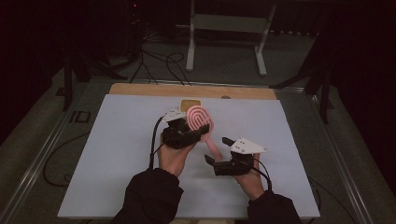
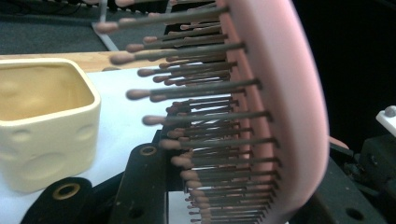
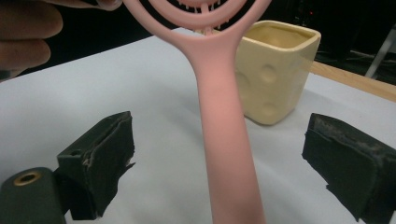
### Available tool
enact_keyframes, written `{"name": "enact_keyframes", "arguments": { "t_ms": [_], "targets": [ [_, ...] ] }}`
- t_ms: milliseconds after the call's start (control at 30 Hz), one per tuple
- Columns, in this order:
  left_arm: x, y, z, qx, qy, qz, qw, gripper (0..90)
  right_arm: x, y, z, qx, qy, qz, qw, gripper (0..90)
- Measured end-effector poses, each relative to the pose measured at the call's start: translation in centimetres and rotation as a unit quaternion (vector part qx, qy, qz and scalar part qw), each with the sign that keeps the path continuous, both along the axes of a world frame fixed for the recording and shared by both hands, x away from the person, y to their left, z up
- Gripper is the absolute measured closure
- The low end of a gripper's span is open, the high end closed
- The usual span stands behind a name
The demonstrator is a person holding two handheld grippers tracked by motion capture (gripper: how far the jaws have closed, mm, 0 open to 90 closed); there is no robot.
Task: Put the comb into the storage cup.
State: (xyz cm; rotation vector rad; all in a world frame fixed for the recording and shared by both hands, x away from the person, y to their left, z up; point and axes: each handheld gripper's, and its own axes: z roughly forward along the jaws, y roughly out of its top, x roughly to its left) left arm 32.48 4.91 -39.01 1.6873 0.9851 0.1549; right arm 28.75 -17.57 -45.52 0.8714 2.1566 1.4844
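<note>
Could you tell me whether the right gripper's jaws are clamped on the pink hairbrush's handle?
No, the right gripper has its jaws standing well apart on either side of the pink hairbrush handle, not touching it.

Dim lab: cabled floor [image 1: 159,63], rig table [image 1: 116,140].

No writing, label or number can be read anywhere (dim light throughout).

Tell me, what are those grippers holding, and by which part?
The left gripper clamps the pink hairbrush by its head. The right gripper is open around the handle, not gripping.
</note>
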Motion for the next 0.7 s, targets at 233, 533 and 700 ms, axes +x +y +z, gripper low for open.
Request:
{"name": "enact_keyframes", "arguments": {
  "t_ms": [233, 533, 700],
  "targets": [
    [0.4, 0.3, 0.0, 0.000, -0.006, 0.000, 1.0000, 64.1, 0.1, -0.8, 0.1, 0.006, 0.003, -0.007, 0.9999, 8.8],
    [0.7, 0.6, 0.2, 0.001, -0.011, 0.000, 0.9999, 64.1, 0.3, -1.7, 0.3, 0.017, 0.000, -0.019, 0.9997, 8.8],
    [0.9, 0.9, 0.5, 0.006, -0.022, -0.005, 0.9997, 64.0, 0.4, -2.0, 0.4, 0.019, -0.004, -0.018, 0.9996, 8.9]
  ]
}}
